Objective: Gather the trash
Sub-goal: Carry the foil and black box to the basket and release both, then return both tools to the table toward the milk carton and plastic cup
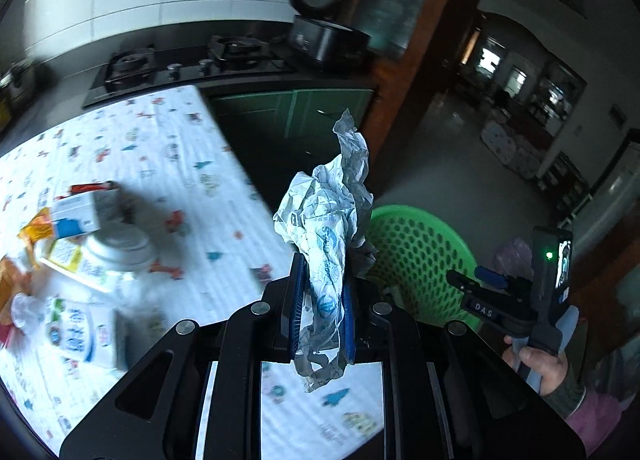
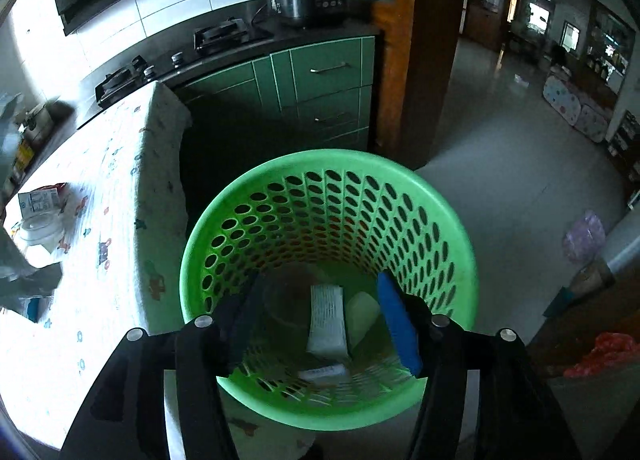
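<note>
My left gripper (image 1: 322,292) is shut on a crumpled white-and-blue plastic wrapper (image 1: 326,211), held in the air past the table's right edge. The green perforated waste basket (image 1: 420,256) stands just beyond and to the right of it. My right gripper (image 2: 320,308) is open and empty, hovering over the mouth of the same basket (image 2: 328,167). Inside the basket lie a white ribbed packet (image 2: 327,318) and a pale green piece (image 2: 362,320). The right gripper also shows in the left wrist view (image 1: 520,300), held in a hand.
The table (image 1: 180,163) with a patterned cloth carries cartons (image 1: 76,215), a white lidded jar (image 1: 118,248) and other wrappers at its left. A stove (image 1: 188,63) and green cabinets (image 2: 320,75) stand behind. Tiled floor (image 2: 500,163) stretches to the right.
</note>
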Motion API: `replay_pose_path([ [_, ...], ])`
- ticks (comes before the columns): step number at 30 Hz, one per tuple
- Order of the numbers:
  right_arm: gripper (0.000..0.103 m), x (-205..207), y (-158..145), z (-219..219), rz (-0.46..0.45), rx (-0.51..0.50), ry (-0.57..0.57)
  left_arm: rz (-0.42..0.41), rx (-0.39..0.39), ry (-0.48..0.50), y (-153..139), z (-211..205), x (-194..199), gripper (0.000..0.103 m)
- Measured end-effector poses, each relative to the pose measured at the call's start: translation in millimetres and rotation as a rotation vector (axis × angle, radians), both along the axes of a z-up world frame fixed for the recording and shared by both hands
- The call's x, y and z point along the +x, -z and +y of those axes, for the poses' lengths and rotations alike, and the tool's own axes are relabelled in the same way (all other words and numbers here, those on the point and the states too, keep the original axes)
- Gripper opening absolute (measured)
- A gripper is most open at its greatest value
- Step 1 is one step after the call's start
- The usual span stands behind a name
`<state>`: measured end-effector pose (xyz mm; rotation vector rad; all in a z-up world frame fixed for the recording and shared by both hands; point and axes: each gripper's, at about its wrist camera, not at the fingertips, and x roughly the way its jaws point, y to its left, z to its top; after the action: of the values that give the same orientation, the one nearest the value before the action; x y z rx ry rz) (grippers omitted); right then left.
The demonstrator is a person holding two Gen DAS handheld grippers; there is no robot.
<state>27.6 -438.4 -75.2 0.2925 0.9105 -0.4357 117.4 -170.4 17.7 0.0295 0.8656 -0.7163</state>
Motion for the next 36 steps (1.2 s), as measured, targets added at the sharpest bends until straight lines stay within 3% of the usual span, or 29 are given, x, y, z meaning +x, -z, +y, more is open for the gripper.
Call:
replay_pose_path([
  [6,0.059,-15,-11,-9,-0.032,-0.002,0.005,0.028,0.007,0.07,12,-44,-4,0.016],
  [14,0.068,-40,-25,-16,-0.062,-0.028,0.027,0.083,0.04,0.155,36,-101,-9,0.018],
  [24,0.068,-65,-25,-29,-0.058,-0.026,0.068,0.112,0.085,0.203,60,-141,-16,0.023],
  [27,0.068,-69,-24,-32,-0.059,-0.024,0.075,0.11,0.1,0.207,64,-146,-16,0.029],
  [29,0.069,-70,-25,-32,-0.062,-0.022,0.078,0.109,0.106,0.201,66,-149,-14,0.045],
  [33,0.07,-73,-27,-30,-0.064,-0.025,0.076,0.114,0.095,0.205,68,-149,-17,0.056],
  [36,0.07,-73,-27,-29,-0.066,-0.025,0.072,0.104,0.088,0.201,66,-146,-21,0.058],
])
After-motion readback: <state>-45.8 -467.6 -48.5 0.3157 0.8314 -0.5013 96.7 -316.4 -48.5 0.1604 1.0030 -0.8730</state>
